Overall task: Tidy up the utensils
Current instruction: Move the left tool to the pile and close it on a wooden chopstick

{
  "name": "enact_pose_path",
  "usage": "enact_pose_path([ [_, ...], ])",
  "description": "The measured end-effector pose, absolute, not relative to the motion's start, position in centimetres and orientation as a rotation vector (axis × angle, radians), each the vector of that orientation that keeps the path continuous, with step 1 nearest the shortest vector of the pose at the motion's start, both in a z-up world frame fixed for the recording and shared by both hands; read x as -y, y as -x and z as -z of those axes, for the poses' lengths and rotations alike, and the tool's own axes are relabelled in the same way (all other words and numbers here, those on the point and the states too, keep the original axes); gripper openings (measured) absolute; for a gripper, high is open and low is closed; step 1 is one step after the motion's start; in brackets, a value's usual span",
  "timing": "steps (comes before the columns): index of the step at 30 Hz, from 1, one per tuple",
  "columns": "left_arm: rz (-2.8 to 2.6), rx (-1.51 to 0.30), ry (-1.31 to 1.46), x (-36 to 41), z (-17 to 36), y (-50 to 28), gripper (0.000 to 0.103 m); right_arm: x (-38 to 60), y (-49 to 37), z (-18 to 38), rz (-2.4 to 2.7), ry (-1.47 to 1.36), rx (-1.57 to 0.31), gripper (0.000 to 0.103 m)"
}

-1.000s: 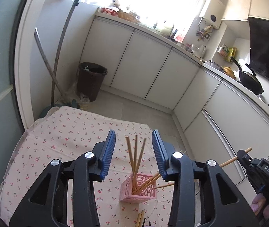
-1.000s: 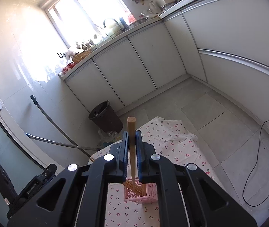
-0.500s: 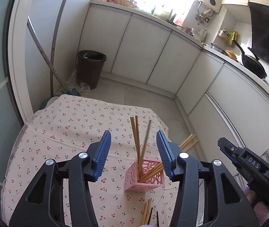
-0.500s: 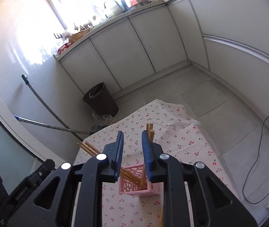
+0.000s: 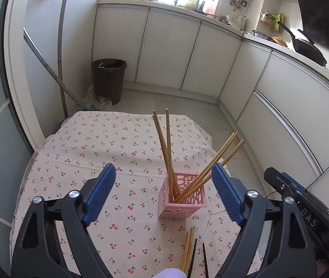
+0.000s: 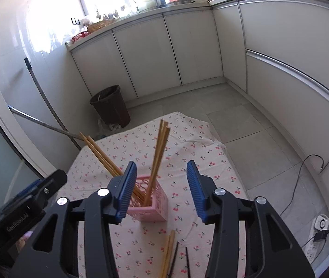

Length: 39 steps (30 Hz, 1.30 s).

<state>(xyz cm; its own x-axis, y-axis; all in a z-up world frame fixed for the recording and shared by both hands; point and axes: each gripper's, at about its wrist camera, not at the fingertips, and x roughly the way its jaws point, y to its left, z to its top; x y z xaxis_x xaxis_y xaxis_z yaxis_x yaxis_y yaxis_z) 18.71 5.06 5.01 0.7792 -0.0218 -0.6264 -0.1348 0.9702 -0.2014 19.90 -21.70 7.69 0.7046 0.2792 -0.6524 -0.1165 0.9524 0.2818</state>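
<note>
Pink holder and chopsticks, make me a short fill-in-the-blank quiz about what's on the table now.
1. The wooden chopsticks stand in a holder coloured ____.
2. The tablecloth is printed with small red ____.
3. Beside the loose wooden pair on the cloth lies a pair coloured ____.
4. The fingers of the right gripper hold ____.

Missing words: pink; cherries; black; nothing

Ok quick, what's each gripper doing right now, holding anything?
Left gripper: open, holding nothing, jaws have just been opening.
Right gripper: open, holding nothing, jaws have just been opening; chopsticks stand in the pink basket.
</note>
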Motion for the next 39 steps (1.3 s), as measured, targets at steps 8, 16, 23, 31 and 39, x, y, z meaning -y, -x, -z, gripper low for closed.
enact_pose_path([
  [8, -0.083, -0.757, 0.213, -4.7, -2.5, -18.0, 0.092, 22.6, -18.8, -5.5, -0.17, -0.184, -0.81, 0.066],
  [16, -0.08, -0.831, 0.173, -3.6, 0.0, -17.2, 0.095, 22.8, -17.5, -3.1, -0.121, -0.16, -0.875, 0.082],
  [23, -0.091, -0.888, 0.148, -3.4, 1.8, -17.2, 0.096, 26.0, -16.9, -1.0, -0.032, -0.218, -0.934, 0.093],
  [31, -0.001, -1.172, 0.231, -2.5, 7.9, -19.5, 0.096, 30.9, -15.8, 2.9, -0.006, -0.481, -1.123, 0.094],
  [39, -0.066, -1.353, 0.244, -1.0, 13.3, -22.0, 0.096, 33.5, -15.0, 7.6, -0.044, -0.843, -1.297, 0.094],
])
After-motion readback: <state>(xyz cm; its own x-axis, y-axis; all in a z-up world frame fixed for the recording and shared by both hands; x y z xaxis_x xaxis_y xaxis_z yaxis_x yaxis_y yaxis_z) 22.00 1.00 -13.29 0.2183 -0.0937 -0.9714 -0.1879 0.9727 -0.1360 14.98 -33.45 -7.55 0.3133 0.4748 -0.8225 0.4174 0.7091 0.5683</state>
